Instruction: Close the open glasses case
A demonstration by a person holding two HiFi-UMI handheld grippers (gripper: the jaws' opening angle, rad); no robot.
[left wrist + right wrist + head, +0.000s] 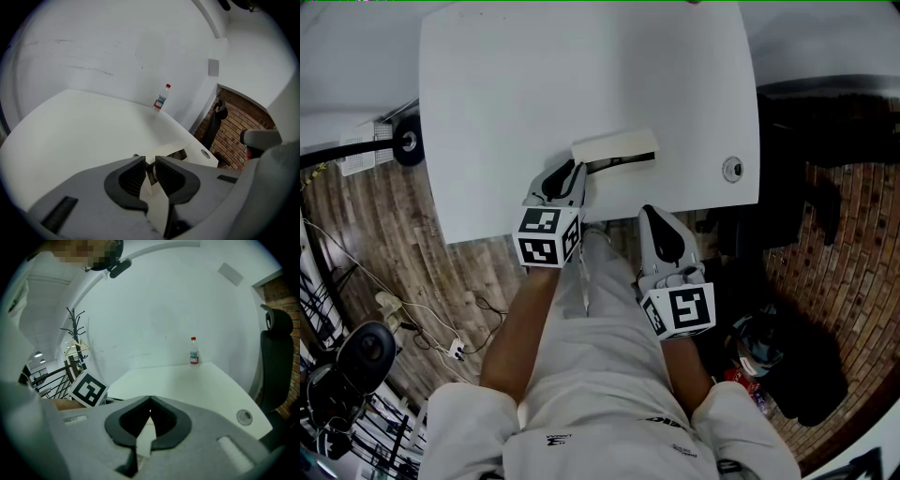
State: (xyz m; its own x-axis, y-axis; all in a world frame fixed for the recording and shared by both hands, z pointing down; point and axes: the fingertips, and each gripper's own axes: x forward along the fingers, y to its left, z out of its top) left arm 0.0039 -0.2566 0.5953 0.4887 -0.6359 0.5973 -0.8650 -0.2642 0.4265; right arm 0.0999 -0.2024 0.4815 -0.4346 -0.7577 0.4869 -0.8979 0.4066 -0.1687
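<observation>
No text can be read: the label on the bottle (194, 352) and the print on the person's shorts (609, 375) are too small.

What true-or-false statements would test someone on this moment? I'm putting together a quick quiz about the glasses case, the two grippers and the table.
1. The glasses case lies open on the table. True.
2. The right gripper has its jaws spread wide. False: its jaws are together, with nothing between them.
3. A bottle with a red cap stands at the table's far edge. True.
4. The right gripper rests on the case. False: in the head view it is off the table's near edge, apart from the case.
5. The left gripper is at the case's end on the head view's left. True.
</observation>
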